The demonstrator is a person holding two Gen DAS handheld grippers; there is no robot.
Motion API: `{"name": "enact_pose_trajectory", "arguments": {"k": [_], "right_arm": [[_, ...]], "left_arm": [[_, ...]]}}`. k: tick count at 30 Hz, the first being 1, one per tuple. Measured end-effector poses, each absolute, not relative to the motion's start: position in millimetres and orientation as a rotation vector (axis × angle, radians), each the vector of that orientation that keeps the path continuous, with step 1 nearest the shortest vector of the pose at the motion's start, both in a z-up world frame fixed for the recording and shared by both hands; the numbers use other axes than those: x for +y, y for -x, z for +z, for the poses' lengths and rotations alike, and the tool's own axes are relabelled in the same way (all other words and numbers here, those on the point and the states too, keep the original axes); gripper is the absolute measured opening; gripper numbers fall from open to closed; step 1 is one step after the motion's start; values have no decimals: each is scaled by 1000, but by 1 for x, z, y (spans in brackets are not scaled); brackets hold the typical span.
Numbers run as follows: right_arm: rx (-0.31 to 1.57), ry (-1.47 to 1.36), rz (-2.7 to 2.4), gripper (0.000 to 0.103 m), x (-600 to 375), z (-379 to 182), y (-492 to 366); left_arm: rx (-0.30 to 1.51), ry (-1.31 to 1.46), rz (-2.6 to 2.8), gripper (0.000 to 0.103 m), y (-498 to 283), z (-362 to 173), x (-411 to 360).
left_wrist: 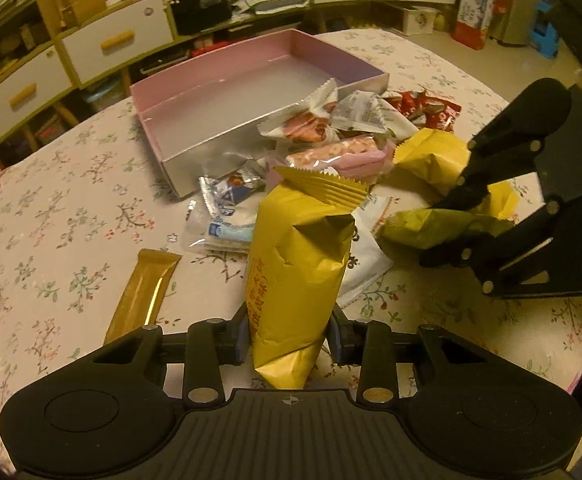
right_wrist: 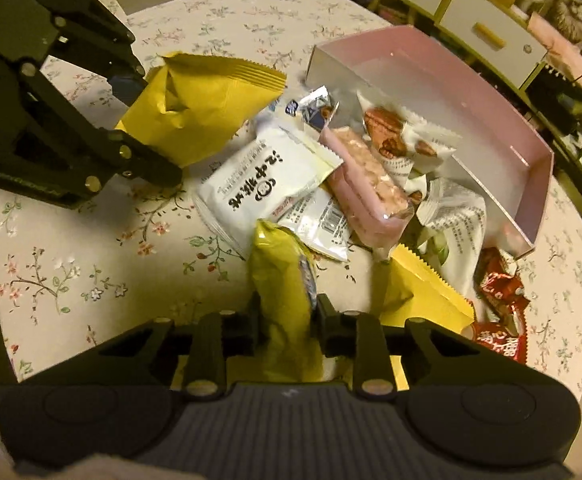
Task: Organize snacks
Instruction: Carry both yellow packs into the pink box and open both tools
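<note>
Left gripper [left_wrist: 289, 344]: you have it clamped on a tall yellow packet [left_wrist: 299, 264], which stands upright between the fingers, lifted above the floral tablecloth [left_wrist: 63, 216].
Right gripper [right_wrist: 287, 320]: you have it pinched on a smaller yellow-green packet [right_wrist: 281, 276], held at the near edge of the snack pile.
Box: the pink box [left_wrist: 195, 80] lies past the pile with its floor bare; nothing is in it yet.
Pile: a white pouch [right_wrist: 263, 178], a pink bar [right_wrist: 365, 184], nut sachets [right_wrist: 395, 132] and red wrappers [right_wrist: 499, 308] crowd against the box's near wall.
Stray: a gold bar [left_wrist: 143, 292] lies apart, to your left.
Step in hand, likely: carry both packets over the near wall and into the box.
How to do it well: raise each packet clear of the pile first, keep your two grippers apart, lay the tall packet flat along one wall, and let go only once it rests on the floor.
</note>
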State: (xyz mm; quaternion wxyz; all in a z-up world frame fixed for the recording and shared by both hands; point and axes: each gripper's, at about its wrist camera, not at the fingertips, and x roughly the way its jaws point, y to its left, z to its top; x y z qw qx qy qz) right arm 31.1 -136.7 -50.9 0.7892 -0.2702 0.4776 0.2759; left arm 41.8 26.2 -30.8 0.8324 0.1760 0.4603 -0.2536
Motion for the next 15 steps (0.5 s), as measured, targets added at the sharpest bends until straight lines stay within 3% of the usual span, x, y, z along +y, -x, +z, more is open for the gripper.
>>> {"name": "enact_pose_trajectory", "arguments": {"k": [15], "right_arm": [[922,489,584,23,-139,-2,-32]], "left_arm": [[935,-298,-498,32,-49,1,32]]}}
